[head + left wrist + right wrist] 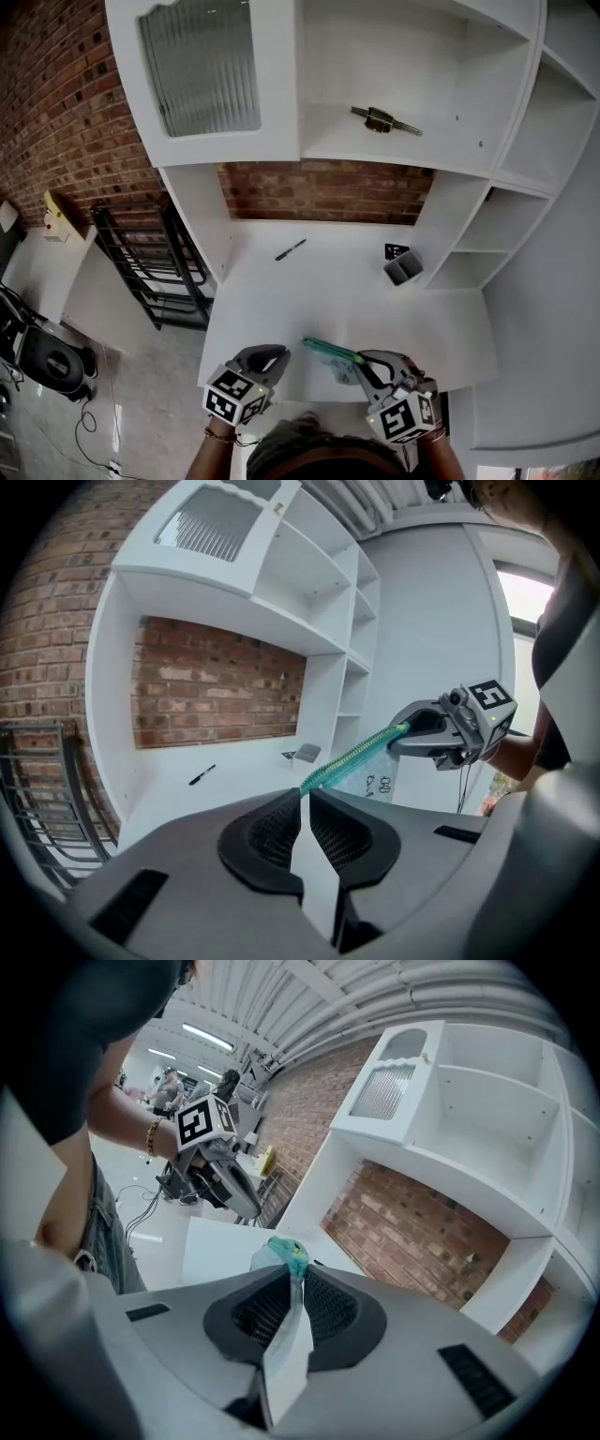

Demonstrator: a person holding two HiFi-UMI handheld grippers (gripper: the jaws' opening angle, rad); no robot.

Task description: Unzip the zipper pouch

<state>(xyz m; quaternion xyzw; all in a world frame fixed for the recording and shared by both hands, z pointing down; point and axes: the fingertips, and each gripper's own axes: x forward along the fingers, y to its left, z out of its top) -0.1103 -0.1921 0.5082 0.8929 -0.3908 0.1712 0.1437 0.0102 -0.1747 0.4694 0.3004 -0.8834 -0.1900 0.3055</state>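
Left gripper (307, 794) is clenched on one end of the teal zipper (352, 757), jaws fully together on it. Right gripper (291, 1267) is clamped on the other end, with the pouch (342, 367) and its clear plastic pinched between the pads. Zipper runs taut between the two. In head view the pouch sits at 6 o'clock of the white desk (328, 300), by the front edge. Black pen (291, 249) lies at 11 o'clock from the pouch, grey cup (403, 269) at 1 o'clock, both well apart from it. Metal piece (384, 120) rests on the shelf (375, 152) at 12 o'clock.
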